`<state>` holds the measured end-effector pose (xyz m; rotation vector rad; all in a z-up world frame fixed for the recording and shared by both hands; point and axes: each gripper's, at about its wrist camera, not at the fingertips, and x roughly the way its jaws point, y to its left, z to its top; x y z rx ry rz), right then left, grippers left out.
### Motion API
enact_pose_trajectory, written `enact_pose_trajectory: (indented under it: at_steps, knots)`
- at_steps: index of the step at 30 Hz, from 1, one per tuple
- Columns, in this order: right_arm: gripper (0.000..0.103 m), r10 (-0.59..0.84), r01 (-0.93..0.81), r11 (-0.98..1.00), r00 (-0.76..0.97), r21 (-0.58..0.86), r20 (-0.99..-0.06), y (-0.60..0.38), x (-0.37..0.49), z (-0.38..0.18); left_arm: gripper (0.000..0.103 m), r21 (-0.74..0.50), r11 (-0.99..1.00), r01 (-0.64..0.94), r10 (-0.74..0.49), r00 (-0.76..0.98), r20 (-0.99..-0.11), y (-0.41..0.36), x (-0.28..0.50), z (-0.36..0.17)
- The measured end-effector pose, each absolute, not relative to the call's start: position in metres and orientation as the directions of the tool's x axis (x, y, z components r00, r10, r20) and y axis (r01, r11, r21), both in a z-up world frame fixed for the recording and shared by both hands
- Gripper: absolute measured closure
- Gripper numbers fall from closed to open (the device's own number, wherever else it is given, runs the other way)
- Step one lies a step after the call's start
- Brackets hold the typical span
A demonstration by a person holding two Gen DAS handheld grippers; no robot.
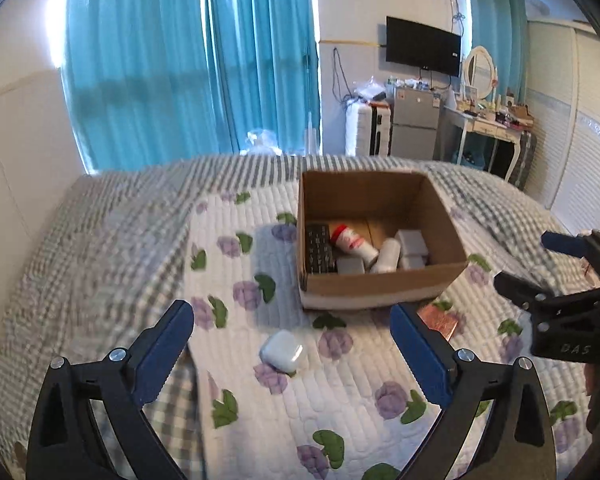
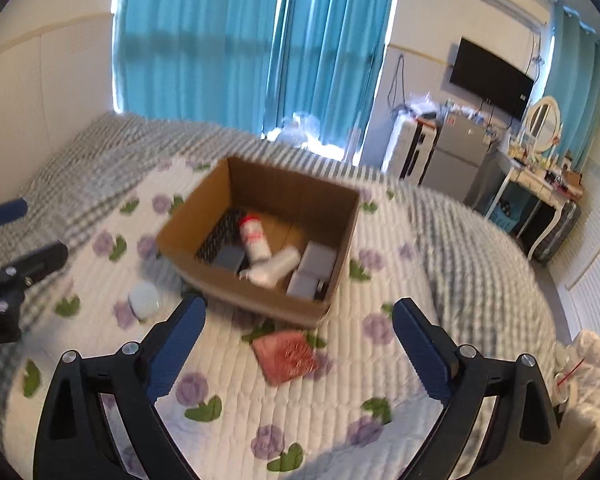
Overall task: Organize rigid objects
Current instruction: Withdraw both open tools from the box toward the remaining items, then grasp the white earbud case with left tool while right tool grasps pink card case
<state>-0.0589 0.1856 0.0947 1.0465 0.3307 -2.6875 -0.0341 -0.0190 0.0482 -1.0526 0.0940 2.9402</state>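
Observation:
An open cardboard box (image 1: 380, 286) (image 2: 260, 300) sits on the flowered quilt and holds a dark remote, a red-capped white bottle (image 1: 350, 242) (image 2: 254, 242), another white bottle and some grey blocks. A white earbud case (image 1: 282, 350) (image 2: 144, 300) lies on the quilt in front of the box, between the wide-open fingers of my left gripper (image 1: 294, 316), untouched. A small reddish square pad (image 2: 286, 356) (image 1: 440, 320) lies near the box's front corner, ahead of my right gripper (image 2: 300, 312), which stands open with nothing in it. The right gripper (image 1: 532, 262) also shows in the left wrist view.
The quilt (image 1: 340, 400) covers a bed with a grey checked blanket (image 1: 80, 260) at the left and far side. Beyond the bed are teal curtains (image 1: 188, 60), a small fridge (image 1: 414, 124), a wall TV and a cluttered dressing table (image 1: 492, 120).

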Motion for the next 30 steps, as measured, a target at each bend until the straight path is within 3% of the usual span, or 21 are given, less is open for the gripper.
enact_pose_trajectory:
  at_steps: [16,20,25,27,30]
  knots:
    - [0.008,-0.090,0.267,-0.961,-0.551,-0.072,-0.830,0.210,-0.123,-0.045,0.003,0.059,-0.998,-0.038,-0.022,-0.629,-0.777,-0.030,-0.096,-0.080]
    - [0.008,-0.079,0.268,-0.959,-0.560,-0.090,-0.825,0.209,-0.120,-0.043,0.003,0.002,-1.000,-0.009,0.004,-0.631,-0.775,-0.038,-0.100,-0.080]
    - [0.008,-0.098,0.271,-0.960,-0.548,-0.066,-0.830,0.210,-0.115,-0.046,0.006,0.060,-0.997,-0.039,-0.020,-0.659,-0.752,-0.024,-0.100,-0.081]
    - [0.008,-0.101,0.271,-0.960,-0.551,-0.064,-0.828,0.210,-0.114,-0.046,0.011,0.084,-0.994,-0.067,-0.018,-0.665,-0.747,-0.018,-0.101,-0.082]
    - [0.008,-0.102,0.269,-0.961,-0.555,-0.062,-0.826,0.208,-0.113,-0.045,0.013,0.127,-0.990,-0.069,-0.057,-0.622,-0.781,-0.013,-0.114,-0.099]
